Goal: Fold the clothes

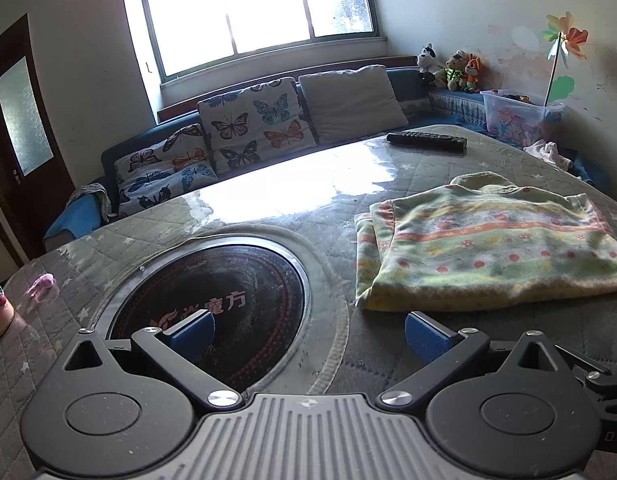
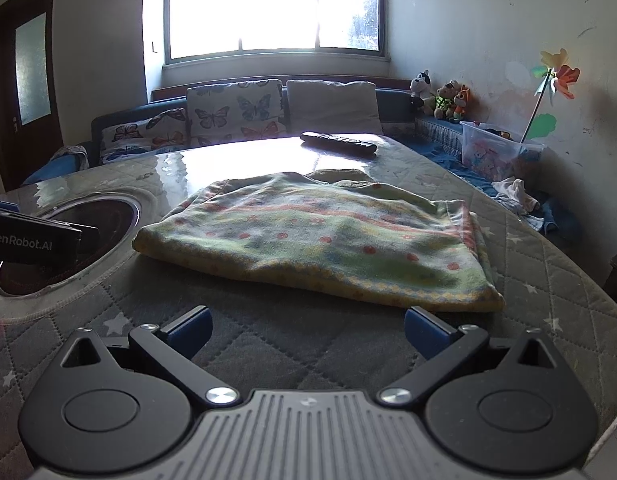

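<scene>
Quilted padding under a glossy clear cover forms the surface [image 2: 548, 280], with a round black heater plate [image 1: 212, 312] recessed into its left part. On the right part lies the striped fleece garment [image 2: 320, 240], already doubled over, its layered edges showing at both ends.

Left hand-held gripper [image 1: 308, 334]: jaws wide, holding nothing, hovering over the rim of the heater plate, just short of the garment's near left corner. Right hand-held gripper [image 2: 308, 332]: jaws wide, holding nothing, just short of the garment's near edge.

Probable faults:
- Pinching only the top layer would let the lower layers trail and undo the fold.
- The glossy cover is likely slippery; a low approach may push the garment away instead of sliding under it.
- Dragging leftward could bring fabric onto the heater plate.

Obstructions: a black remote control [image 2: 338, 143] lies beyond the garment, near the far edge, limiting room for a forward fold. A small pink object [image 1: 42, 285] lies well apart at the left.
</scene>
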Available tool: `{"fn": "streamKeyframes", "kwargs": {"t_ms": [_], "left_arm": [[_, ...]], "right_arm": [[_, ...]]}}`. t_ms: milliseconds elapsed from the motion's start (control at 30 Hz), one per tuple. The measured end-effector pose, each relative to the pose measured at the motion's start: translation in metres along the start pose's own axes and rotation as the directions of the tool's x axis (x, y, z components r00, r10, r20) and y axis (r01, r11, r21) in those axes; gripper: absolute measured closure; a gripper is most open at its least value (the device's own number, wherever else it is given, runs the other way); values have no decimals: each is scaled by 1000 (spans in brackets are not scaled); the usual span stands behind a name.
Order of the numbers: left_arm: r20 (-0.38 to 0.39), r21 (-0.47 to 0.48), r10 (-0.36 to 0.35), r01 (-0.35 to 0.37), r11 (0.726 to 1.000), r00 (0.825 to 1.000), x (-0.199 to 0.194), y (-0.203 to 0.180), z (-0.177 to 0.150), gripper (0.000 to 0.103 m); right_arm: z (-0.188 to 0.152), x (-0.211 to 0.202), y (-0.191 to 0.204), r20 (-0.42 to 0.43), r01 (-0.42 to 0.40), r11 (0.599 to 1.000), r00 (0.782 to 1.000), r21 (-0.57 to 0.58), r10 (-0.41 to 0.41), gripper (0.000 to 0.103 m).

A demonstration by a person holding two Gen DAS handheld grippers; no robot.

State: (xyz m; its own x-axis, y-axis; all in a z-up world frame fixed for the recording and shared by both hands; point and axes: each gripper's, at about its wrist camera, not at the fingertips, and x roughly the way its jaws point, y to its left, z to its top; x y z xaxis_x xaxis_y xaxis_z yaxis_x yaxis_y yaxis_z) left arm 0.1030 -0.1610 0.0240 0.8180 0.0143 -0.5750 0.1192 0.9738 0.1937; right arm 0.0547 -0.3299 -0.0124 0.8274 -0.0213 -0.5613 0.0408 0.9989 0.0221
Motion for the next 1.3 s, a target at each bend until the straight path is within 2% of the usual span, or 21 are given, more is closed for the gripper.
{"fn": "streamKeyframes", "kwargs": {"t_ms": [633, 1300], "left_arm": [[-5, 0, -19, 19, 1000, 1000, -12, 0, -18, 0], [18, 12, -48, 48, 999, 999, -30, -5, -25, 0]], "right_arm": [[-15, -11, 0, -20, 35, 999, 999, 24, -35, 0], [-19, -26, 1, -3, 36, 999, 999, 34, -36, 0]]}}
